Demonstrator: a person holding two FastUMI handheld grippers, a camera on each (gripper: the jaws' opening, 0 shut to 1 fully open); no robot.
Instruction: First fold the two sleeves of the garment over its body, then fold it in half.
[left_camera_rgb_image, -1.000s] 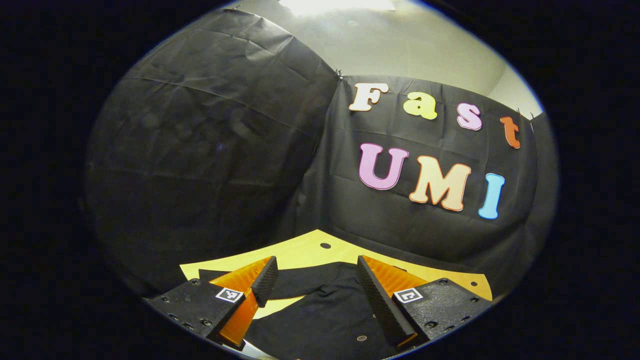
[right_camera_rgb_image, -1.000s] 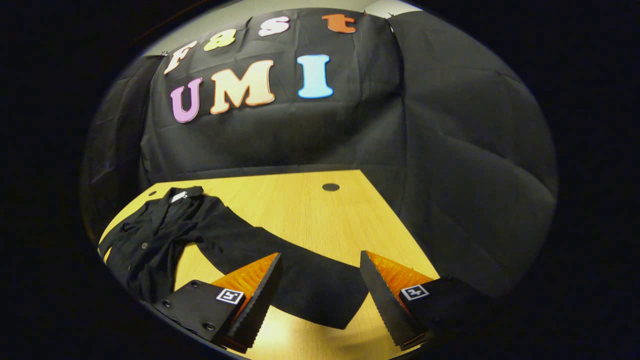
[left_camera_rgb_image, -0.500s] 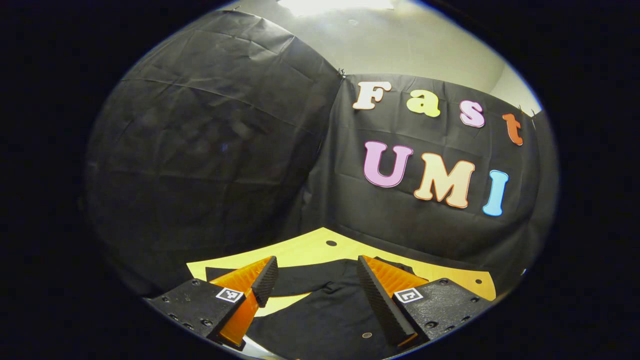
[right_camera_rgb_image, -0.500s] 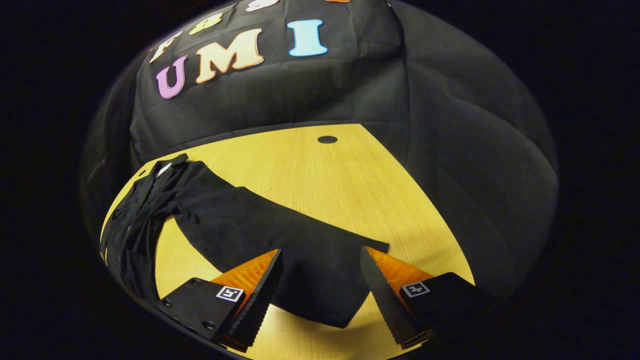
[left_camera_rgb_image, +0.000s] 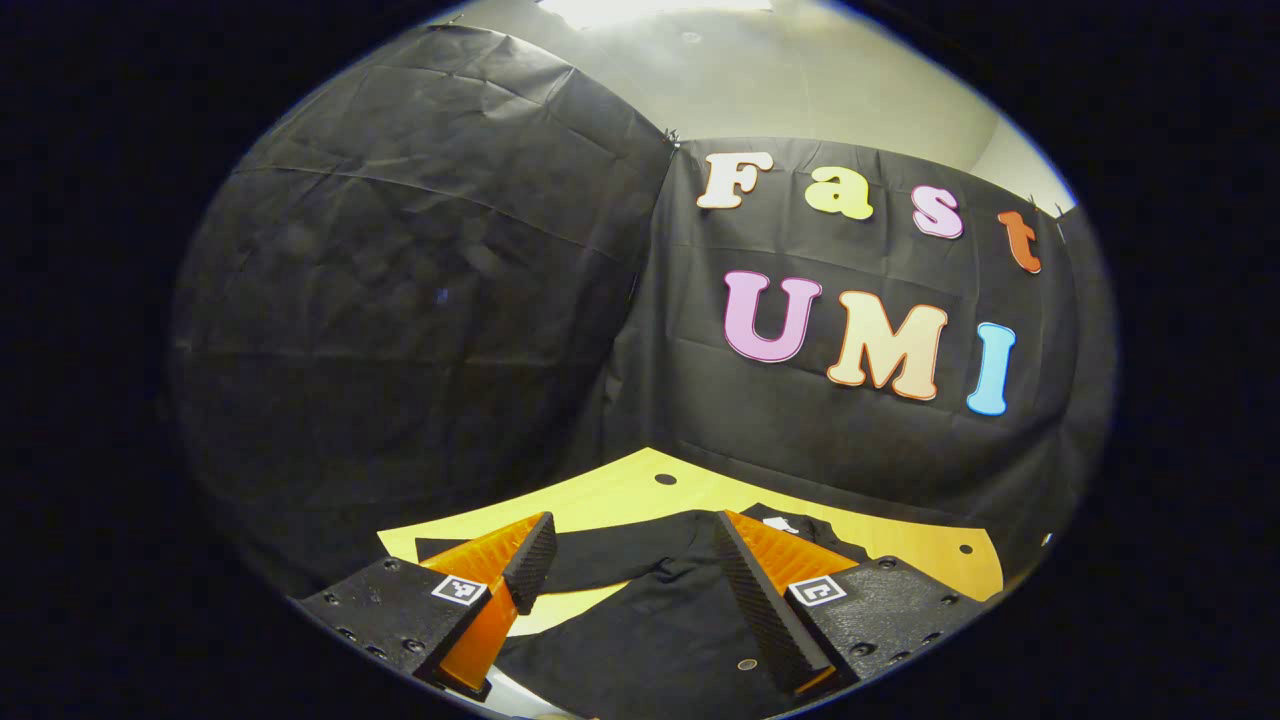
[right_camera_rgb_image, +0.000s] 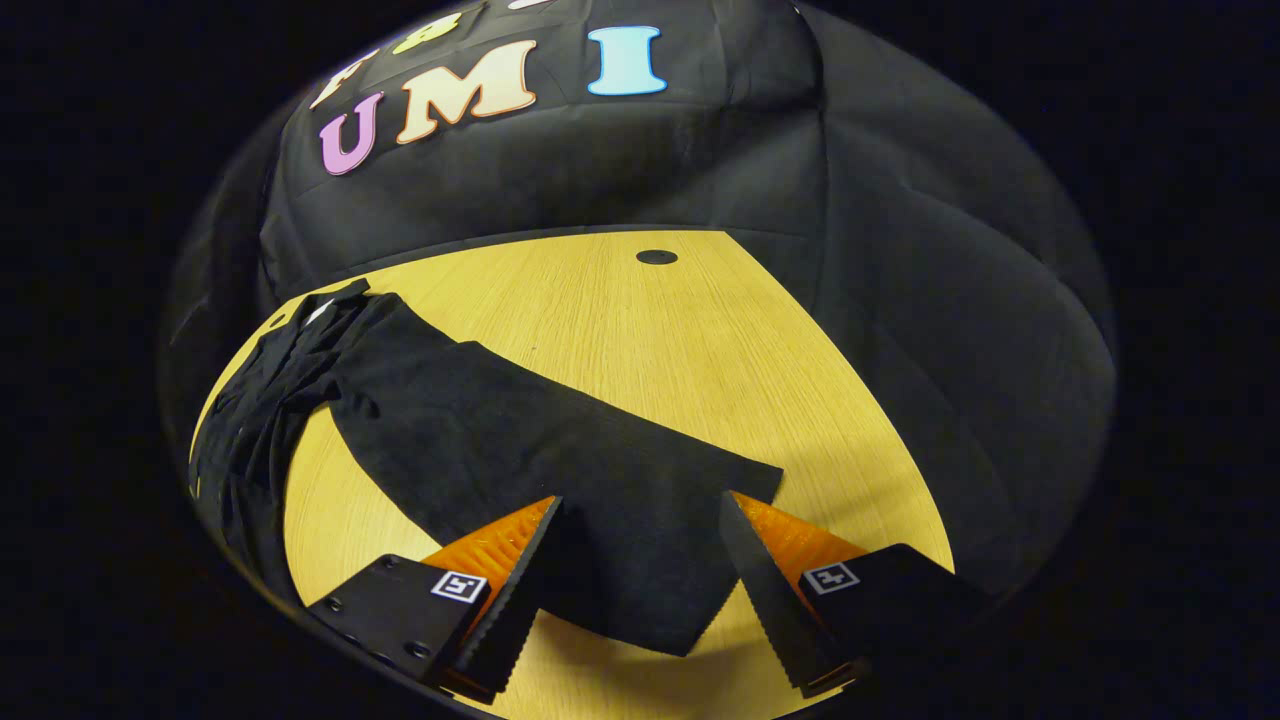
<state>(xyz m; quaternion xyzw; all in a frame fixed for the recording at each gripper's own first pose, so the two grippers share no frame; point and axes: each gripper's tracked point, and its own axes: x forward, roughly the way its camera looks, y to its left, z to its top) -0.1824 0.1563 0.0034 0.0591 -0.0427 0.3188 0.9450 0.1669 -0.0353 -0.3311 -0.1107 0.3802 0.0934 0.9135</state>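
Black garment lies flat on the desk, sleeve spread out.
I hold the right gripper wide over its cuff; pinching short could let it slip.

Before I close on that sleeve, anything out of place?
Nothing stands out. The black garment lies on the wooden table, its sleeve stretched out flat, cuff between the open right tool. The body looks a little bunched near the collar.
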